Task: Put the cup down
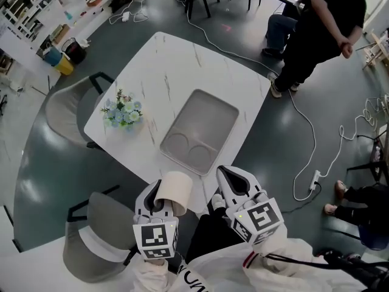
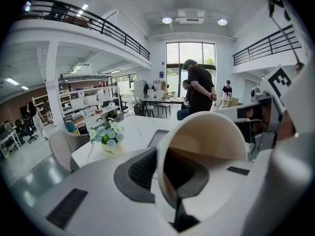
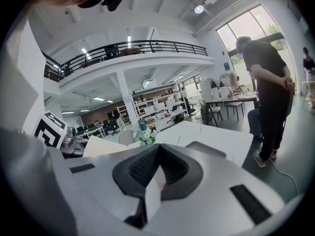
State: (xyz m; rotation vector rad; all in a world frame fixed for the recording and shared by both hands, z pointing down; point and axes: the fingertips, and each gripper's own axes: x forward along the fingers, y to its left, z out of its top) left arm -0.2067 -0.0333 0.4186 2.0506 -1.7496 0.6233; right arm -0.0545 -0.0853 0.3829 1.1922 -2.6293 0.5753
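The cream paper cup is clamped in the left gripper. It is tipped on its side with its open mouth facing back along the jaws, and is held over the near edge of the white marble table, just short of the grey rectangular tray. Beside it, the right gripper holds nothing, its jaws pressed together. A small blue-and-white flower bouquet stands left of the tray.

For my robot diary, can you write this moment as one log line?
left claw: shut on cream paper cup, tilted | right claw: shut, empty | grey rectangular tray: empty, on white marble table
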